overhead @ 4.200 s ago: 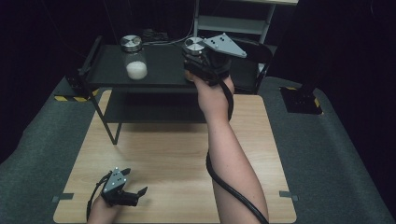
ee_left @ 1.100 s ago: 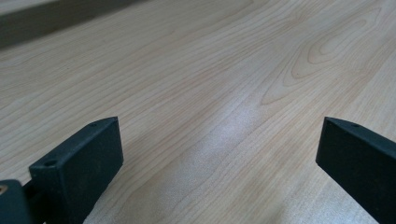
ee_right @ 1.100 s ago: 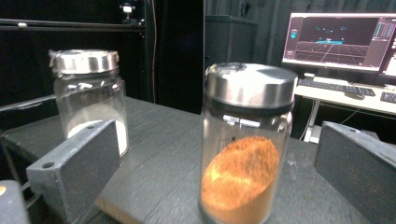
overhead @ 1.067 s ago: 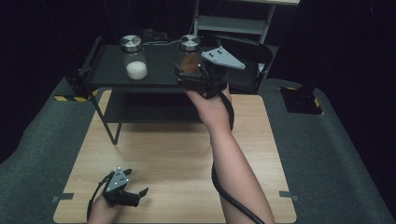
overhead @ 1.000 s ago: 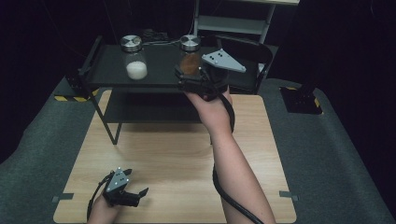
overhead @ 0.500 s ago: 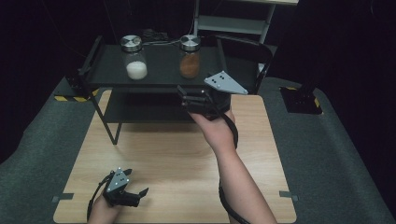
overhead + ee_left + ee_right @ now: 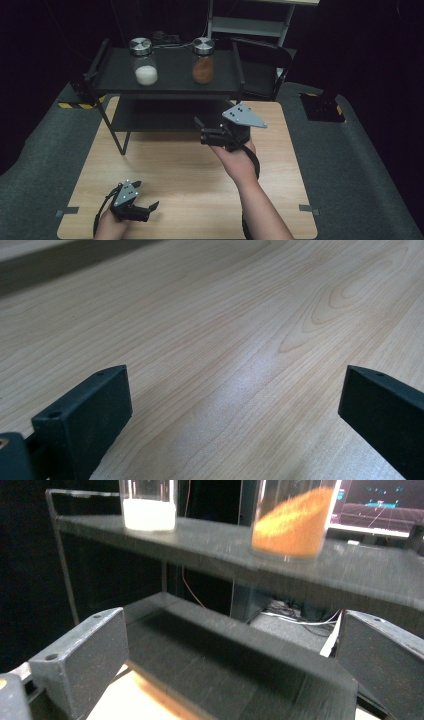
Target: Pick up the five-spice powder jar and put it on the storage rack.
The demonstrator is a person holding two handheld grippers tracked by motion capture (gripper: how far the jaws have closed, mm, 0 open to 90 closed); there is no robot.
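Gaping wide and empty, both tools: right tool [image 7: 206,131] faces the black shelf [image 7: 170,75], left tool [image 7: 145,200] over pale wood-grain table [image 7: 190,175].

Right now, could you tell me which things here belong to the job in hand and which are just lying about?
In the job:
right gripper, open
jar of brown powder
black shelf rack

Lying about:
jar of white powder
left gripper, open, on the wooden table

jaws spread, empty | brown-powder jar [image 7: 295,520], white-powder jar [image 7: 148,505] | top shelf [image 7: 215,542]
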